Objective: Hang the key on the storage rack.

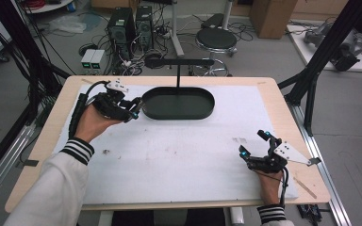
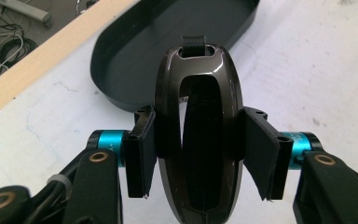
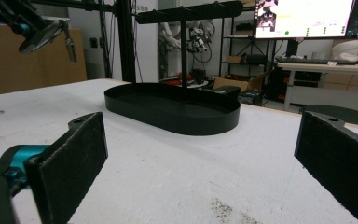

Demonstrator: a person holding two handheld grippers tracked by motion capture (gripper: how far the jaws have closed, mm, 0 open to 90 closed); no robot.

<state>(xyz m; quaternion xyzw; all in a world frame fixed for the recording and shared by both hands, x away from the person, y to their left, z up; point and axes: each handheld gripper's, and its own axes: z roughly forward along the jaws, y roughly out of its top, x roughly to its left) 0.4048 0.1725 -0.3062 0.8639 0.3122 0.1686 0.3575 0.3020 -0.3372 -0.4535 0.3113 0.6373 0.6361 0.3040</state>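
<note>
The left gripper (image 2: 197, 151) has its fingers (image 2: 140, 154) clamped across the waist of a glossy dark-brown oval plastic piece with a long central slot (image 2: 198, 93). Its long axis points toward the black oval metal tray with an upright rack post (image 1: 179, 112) just beyond. The right gripper (image 1: 254, 143) rests on the white-covered table (image 1: 179, 155), well apart, fingers spread wide and empty.

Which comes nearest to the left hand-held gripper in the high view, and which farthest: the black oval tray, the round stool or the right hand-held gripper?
1. Black oval tray: its left end lies right beside the left hand-held gripper, which is shut on a glossy brown oval object.
2. Round stool: on the floor beyond the table's far edge.
3. Right hand-held gripper: open, at the table's near right.
</note>
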